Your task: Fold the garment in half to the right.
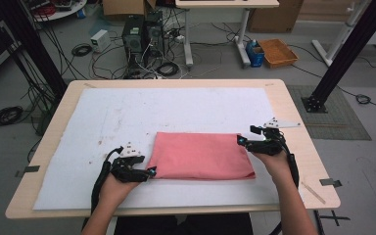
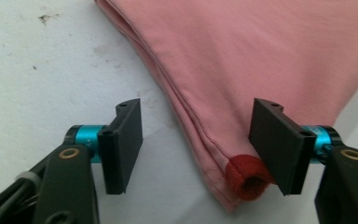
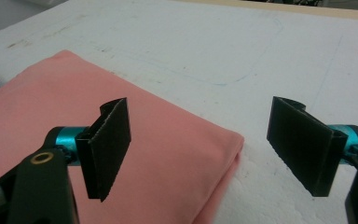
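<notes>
One pink cloth [image 1: 200, 155], two grippers, one white mat [image 1: 127, 112]

You had a pale wooden table [image 1: 293, 115] in front of you, its top almost wholly covered by a white sheet [image 1: 127, 112] that lay flat and left only a narrow wooden margin along the edges. The sheet carried faint smudges and small dark specks just ahead of your left gripper [image 2: 196, 140]. Directly on the sheet lay a folded pink cloth [image 1: 200, 155], stretched between your left gripper and your right gripper [image 3: 198, 149]. Its stacked edges ran between the left jaws, and one corner rested under the right jaws. Beyond both grippers the sheet was bare white.
</notes>
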The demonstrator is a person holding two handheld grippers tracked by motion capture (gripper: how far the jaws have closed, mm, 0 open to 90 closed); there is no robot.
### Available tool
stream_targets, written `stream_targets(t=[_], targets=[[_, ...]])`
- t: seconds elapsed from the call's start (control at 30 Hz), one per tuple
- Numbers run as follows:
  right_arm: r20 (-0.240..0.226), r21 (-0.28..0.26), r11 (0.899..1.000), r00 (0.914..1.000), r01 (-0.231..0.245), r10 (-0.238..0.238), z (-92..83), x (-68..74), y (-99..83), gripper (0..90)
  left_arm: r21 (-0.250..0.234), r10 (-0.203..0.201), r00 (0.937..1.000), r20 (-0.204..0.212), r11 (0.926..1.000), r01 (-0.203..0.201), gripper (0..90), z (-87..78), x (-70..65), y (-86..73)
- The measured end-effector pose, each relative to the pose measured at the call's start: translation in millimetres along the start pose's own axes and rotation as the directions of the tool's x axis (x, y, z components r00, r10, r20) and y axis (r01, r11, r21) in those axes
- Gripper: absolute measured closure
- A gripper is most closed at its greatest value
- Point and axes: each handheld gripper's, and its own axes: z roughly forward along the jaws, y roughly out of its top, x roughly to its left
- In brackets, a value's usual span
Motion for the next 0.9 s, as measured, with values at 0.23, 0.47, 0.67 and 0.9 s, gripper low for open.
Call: stream_targets(t=[0.23,0.47,0.67,0.9], targets=[[-0.01,-0.009,1.0,0.9999,0.005,-0.005,1.5,3.2,5.3,21.5,0.019,0.016,0.9995,0.028,0.9997,-0.017,41.0,-8.0,-9.0,-5.4],[-0.042,-0.007,0.999,0.9979,0.048,-0.048,9.8,17.1,15.2,21.4,0.027,0.013,0.9991,0.04,0.9995,-0.014,57.3,-9.5,-6.0,-5.7],[-0.07,0.009,0.996,0.9939,0.087,-0.086,18.2,29.9,25.9,21.5,0.027,-0.016,0.9965,0.082,0.9995,0.014,73.0,-8.8,-0.6,-4.6],[-0.106,0.089,0.986,0.986,0.139,-0.129,51.9,52.9,43.8,21.5,0.0,-0.063,0.9794,0.192,0.9979,0.064,79.4,-5.9,9.9,-8.2]])
